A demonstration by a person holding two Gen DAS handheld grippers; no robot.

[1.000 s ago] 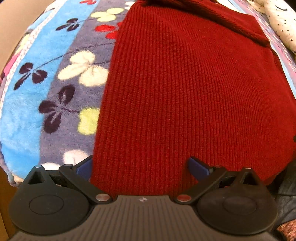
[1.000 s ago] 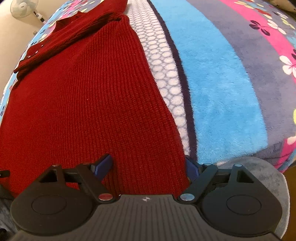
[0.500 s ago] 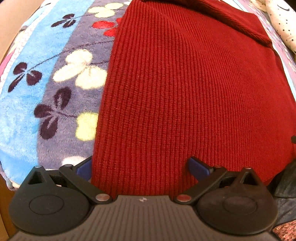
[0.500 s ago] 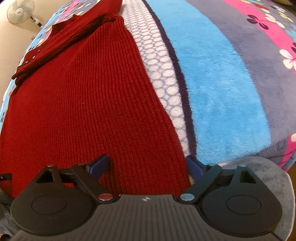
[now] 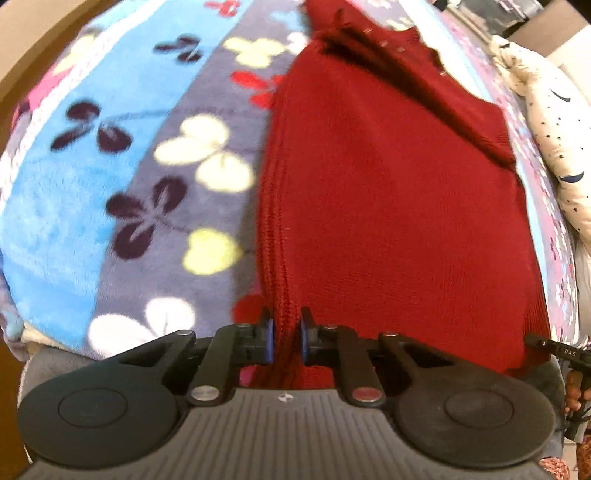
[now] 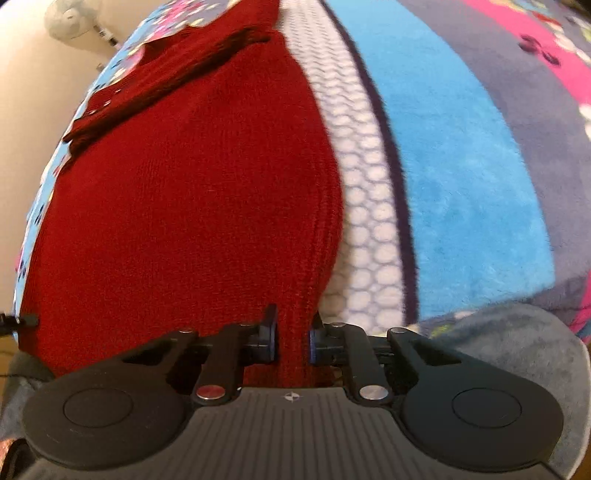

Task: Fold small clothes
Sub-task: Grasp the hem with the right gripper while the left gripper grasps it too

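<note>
Covering the whole bed is a fleece blanket [image 5: 122, 192] in blue, grey, pink and white stripes with printed flowers; its honeycomb-patterned white stripe [image 6: 369, 206] runs just beside the garment in the right wrist view. On the blanket lies a red knitted sweater [image 5: 388, 206], spread flat with its hem toward both cameras and its folded upper part at the far end. A cream pillow with small dark stars [image 5: 557, 147] sits at the far right of the left wrist view, apart from the sweater. A pale fan [image 6: 72, 22] stands against the wall in the top left corner of the right wrist view.

The left gripper [image 5: 287, 341] has its fingers narrowed onto the sweater's left hem corner, and a bunched ridge of knit rises between the blue pads. The right gripper [image 6: 293, 339] grips the right hem corner the same way, with a tight fold of red knit pressed between its fingers.

Half a second ago both pairs of fingers stood wide, straddling the flat hem; they have just been closing, and the cloth now sits pinched between them. In the left view the sweater's left edge has pulled up into a ridge, and more of the blanket and pillow shows than before.
</note>
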